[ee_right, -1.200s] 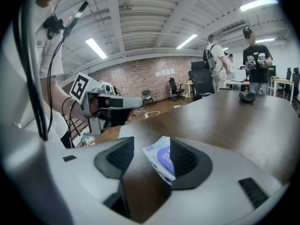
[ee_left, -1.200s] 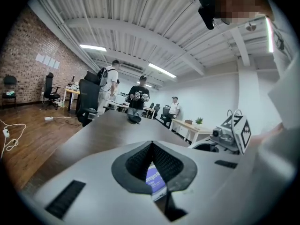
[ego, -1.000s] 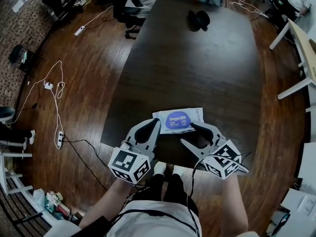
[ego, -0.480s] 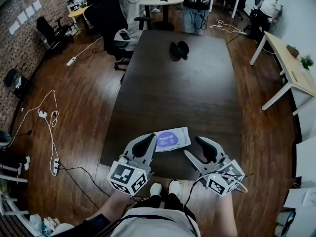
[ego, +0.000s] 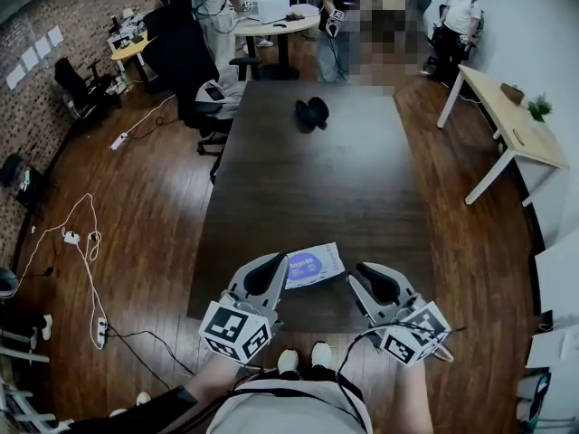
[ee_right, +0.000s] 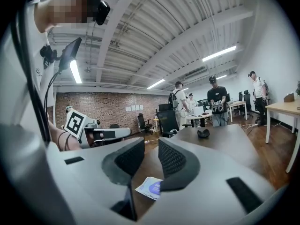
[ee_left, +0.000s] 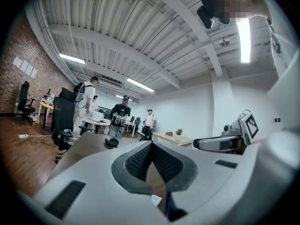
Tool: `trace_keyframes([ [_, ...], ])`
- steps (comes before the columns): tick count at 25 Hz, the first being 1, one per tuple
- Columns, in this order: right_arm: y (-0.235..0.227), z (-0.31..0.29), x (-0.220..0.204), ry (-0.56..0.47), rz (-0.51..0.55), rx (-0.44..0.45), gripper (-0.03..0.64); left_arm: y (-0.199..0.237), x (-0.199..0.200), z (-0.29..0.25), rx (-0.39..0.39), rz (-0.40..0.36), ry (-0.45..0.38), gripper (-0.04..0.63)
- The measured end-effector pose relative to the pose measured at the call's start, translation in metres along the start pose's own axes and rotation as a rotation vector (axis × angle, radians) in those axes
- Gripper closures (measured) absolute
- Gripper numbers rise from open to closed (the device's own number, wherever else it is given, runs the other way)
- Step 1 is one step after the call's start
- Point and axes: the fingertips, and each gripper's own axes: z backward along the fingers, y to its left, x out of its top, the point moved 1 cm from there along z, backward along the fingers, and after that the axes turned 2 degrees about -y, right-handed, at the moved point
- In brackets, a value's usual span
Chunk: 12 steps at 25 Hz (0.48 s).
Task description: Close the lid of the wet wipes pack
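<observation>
The wet wipes pack [ego: 314, 266] lies flat near the front edge of the dark table [ego: 317, 179], white with a purple oval lid on top. My left gripper [ego: 271, 266] hovers at its left end, its pads meeting at the tips with nothing between them. My right gripper [ego: 365, 273] hangs just right of the pack; its jaws are closing, a gap still shows, and they hold nothing. In the right gripper view the pack [ee_right: 151, 187] lies on the table below the jaws. A corner of the pack [ee_left: 156, 199] peeks under the left jaws.
A black object [ego: 312, 113] lies at the table's far end. Several people stand beyond it around a round desk [ego: 271, 18]. Office chairs [ego: 213, 98] stand at the left, a light desk [ego: 507, 107] at the right. Cables [ego: 81, 242] trail over the wooden floor.
Both grippers have lifted up off the pack's ends, which they flanked closely before. The right jaws have narrowed. The head view has tipped up and shows more of the room.
</observation>
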Motion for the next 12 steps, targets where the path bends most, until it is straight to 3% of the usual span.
trace_keyframes([
  [6, 0.014, 0.010, 0.003, -0.029, 0.008, -0.069, 0.609, -0.002, 0.003, 0.010, -0.048, 0.004, -0.014, 0.594],
  [12, 0.035, 0.019, 0.004, -0.029, 0.011, -0.074, 0.609, -0.009, 0.001, 0.020, -0.078, 0.004, -0.017, 0.594],
])
